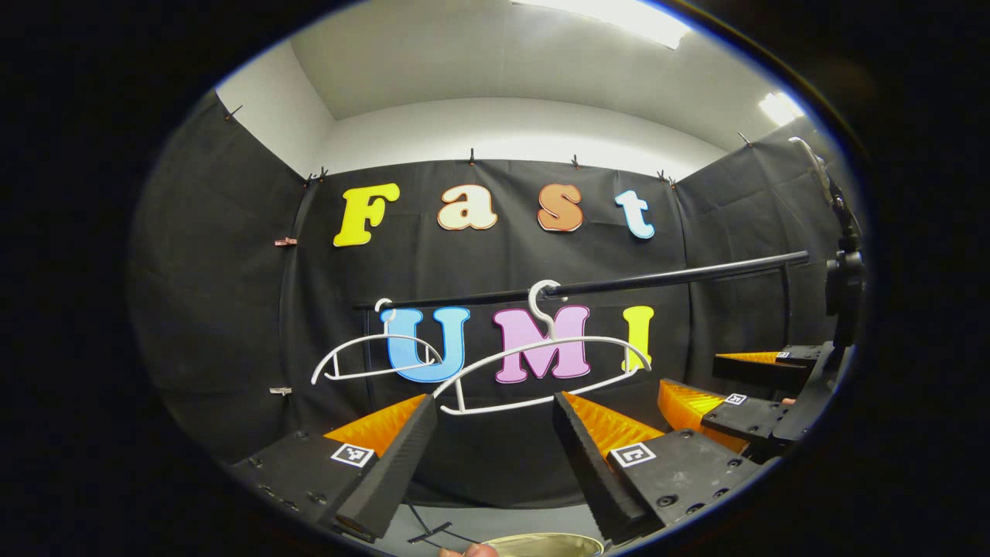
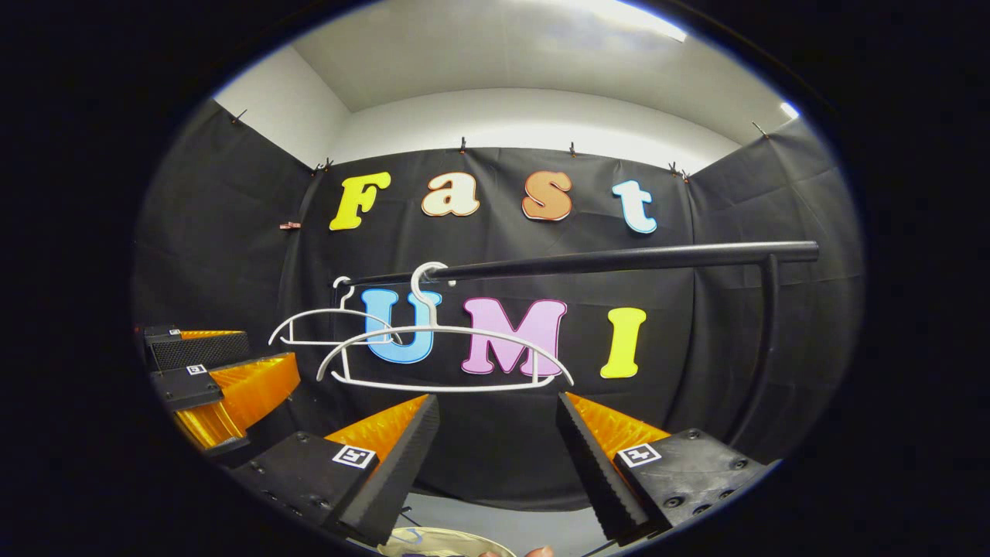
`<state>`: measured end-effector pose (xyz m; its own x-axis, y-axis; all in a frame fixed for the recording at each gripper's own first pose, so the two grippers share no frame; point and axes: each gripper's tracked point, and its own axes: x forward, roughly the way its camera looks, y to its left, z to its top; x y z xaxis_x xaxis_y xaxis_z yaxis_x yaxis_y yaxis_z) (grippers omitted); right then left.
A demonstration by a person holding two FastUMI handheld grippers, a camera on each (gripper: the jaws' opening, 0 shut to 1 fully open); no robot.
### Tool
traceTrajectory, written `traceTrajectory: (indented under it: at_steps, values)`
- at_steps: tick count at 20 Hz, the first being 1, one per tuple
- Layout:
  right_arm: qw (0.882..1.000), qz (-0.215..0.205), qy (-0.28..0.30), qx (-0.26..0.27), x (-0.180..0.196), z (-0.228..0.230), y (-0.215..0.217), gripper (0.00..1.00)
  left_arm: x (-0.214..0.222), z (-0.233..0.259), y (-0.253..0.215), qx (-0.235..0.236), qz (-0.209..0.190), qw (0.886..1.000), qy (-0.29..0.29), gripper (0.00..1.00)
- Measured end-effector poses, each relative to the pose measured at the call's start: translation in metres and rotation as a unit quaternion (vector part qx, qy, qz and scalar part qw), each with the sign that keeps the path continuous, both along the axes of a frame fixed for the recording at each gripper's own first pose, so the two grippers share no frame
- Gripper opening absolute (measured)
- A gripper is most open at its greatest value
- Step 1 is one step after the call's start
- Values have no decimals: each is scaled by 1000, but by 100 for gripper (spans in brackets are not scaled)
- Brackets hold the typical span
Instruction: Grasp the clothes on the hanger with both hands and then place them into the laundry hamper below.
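Two white hangers hang bare on a black rail [image 1: 657,278]: the nearer hanger [image 1: 541,363] and a farther hanger [image 1: 371,360]. My left gripper [image 1: 495,402] is open just below the nearer hanger, with nothing between its fingers. The right gripper [image 1: 719,379] stands open at the right of the left gripper view. In the right gripper view my right gripper [image 2: 496,401] is open under the nearer hanger [image 2: 445,356], and the left gripper [image 2: 232,357] shows at the left. The hamper's pale rim [image 1: 541,545] peeks in at the bottom, with pale cloth [image 2: 441,541] lying in it.
The rail [image 2: 619,259] ends at a black upright post [image 2: 766,348] on the right. A dark stand [image 1: 843,271] rises at the right edge of the left gripper view. Fingertips of a hand [image 1: 468,551] show by the hamper rim. Black cloth walls close in on three sides.
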<state>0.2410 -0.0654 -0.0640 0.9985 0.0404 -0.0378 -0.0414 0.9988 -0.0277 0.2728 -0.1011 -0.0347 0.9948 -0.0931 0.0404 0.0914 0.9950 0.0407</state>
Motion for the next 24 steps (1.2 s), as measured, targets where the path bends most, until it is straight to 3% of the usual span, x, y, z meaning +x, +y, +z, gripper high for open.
traceTrajectory:
  at_steps: [24]
  values:
    - [1000,8,-7,4,-3,0,-2,98,-3,0,-5,2,3,1000,-2,92]
